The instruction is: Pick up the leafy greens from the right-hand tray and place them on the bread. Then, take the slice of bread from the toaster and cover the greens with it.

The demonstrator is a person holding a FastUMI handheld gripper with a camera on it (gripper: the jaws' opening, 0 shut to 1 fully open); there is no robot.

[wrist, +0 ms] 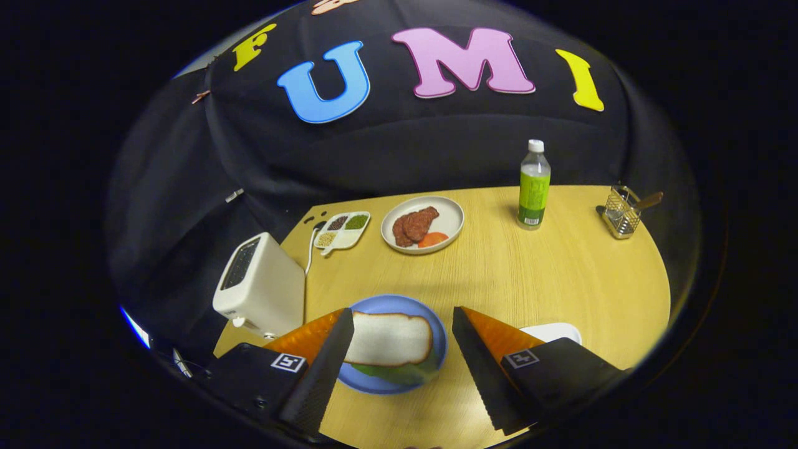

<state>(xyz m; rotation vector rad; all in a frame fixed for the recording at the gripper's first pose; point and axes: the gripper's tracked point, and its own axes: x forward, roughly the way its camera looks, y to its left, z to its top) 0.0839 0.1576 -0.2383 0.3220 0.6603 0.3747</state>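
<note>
Hand-held gripper (399,340) wide apart, empty, over one bread slice (389,338) atop greens (399,374); one toaster (259,288) beside.

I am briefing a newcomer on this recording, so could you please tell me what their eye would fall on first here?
The tongs stand open over a blue plate, where a bread slice lies on leafy greens between the fingers. Beside the plate stands a white toaster. Beyond it, a plate of meat slices and a green-labelled bottle sit near the table's far edge.
</note>
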